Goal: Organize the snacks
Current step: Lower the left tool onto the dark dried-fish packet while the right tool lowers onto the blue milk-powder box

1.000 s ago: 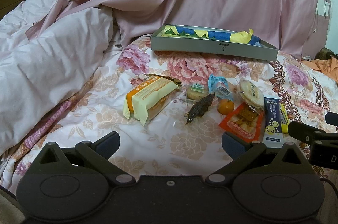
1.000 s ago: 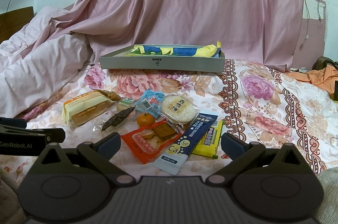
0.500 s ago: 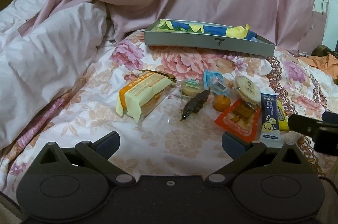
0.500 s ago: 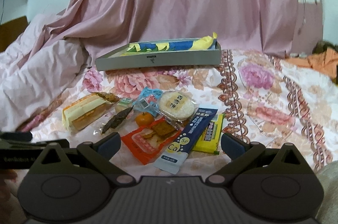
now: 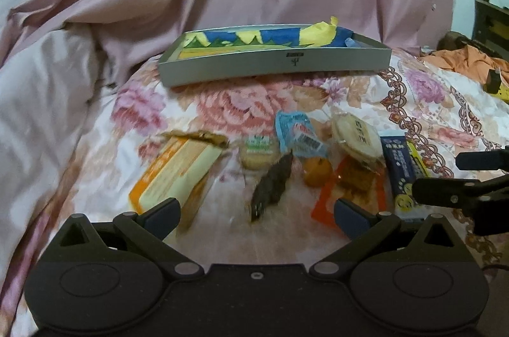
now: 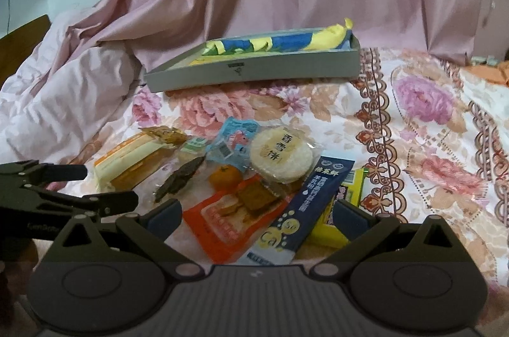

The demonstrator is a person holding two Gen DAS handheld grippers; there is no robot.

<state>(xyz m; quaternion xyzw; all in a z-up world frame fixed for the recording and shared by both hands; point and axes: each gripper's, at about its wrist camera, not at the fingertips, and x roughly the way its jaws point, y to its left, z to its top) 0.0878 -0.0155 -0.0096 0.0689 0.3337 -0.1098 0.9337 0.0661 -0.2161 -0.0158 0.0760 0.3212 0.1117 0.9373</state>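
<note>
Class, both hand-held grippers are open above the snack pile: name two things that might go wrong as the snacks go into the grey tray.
1. The snacks overlap: the round rice cracker lies on the orange packet, so a grab may drag neighbours.
2. The small orange is round and may roll on the soft floral bedsheet.
The grey tray also sits tilted on the bedding.

Floral bedsheet carries grey tray at back; snack pile in front, packets overlapping; crumpled pink duvet left, probably lying on it.
</note>
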